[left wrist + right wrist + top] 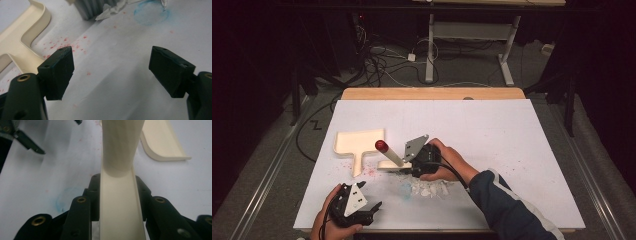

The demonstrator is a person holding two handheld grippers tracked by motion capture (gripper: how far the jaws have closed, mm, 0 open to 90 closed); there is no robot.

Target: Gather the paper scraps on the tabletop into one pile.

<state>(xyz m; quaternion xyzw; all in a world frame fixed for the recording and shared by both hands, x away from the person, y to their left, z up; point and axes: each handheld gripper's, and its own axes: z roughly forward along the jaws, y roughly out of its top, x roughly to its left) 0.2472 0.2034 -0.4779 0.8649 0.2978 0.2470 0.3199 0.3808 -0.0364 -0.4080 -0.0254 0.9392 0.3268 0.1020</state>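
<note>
A small brush with a cream handle (pixel 389 156) and a red tip stands near the middle of the white sheet, its handle leaning up and to the left. My right gripper (pixel 411 169) is shut on the brush's cream back (pixel 117 202), with a jaw pressed on either side. The brush's grey bristles (pixel 92 8) rest on the sheet. A cream dustpan (pixel 360 141) lies flat just to the left of the brush, its handle toward the front edge. My left gripper (pixel 375 209) sits low at the front left, open, with nothing between its fingers (pixel 58 71).
White paper scraps (pixel 430 189) lie in front of the right gripper, beside a faint blue ring (pixel 151 14). Red specks dot the sheet near the dustpan (pixel 23 37). The white sheet (pixel 492 135) covers a wooden table; cables and desk legs lie on the floor beyond.
</note>
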